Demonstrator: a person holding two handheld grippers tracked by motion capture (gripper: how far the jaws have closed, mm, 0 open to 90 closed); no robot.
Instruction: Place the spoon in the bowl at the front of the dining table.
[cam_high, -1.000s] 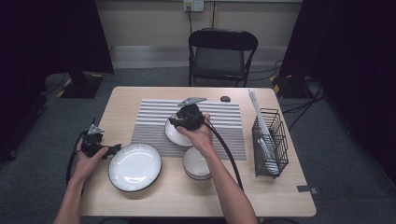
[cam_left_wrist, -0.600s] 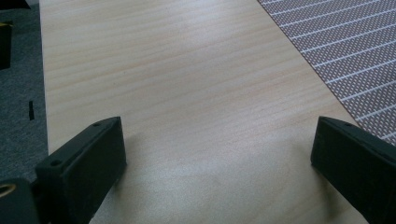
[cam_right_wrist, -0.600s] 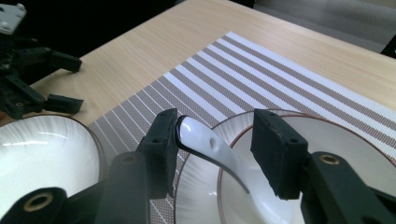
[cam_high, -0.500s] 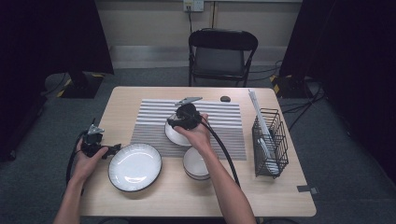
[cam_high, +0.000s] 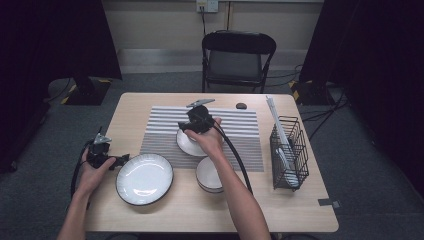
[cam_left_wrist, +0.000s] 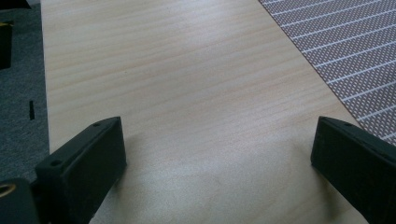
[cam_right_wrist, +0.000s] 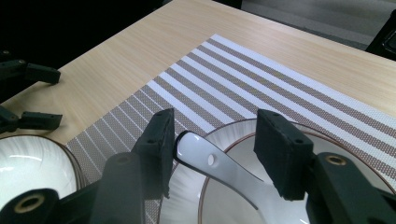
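Right gripper (cam_right_wrist: 212, 154) jaws just opening — spoon (cam_right_wrist: 219, 168) between, in bowl (cam_right_wrist: 327, 154)

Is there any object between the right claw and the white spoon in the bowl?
No. The white spoon lies in the bowl with its handle end already between the jaws of the right claw. The jaws have just been opening; one pad looks against the handle, the other stands apart.

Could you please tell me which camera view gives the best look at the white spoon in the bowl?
The right gripper view: the white spoon lies close up in the bowl, its handle end between the right gripper jaws, touching the left pad and clear of the other. In the high view, the hand covers that spot. The left gripper view looks at bare table.
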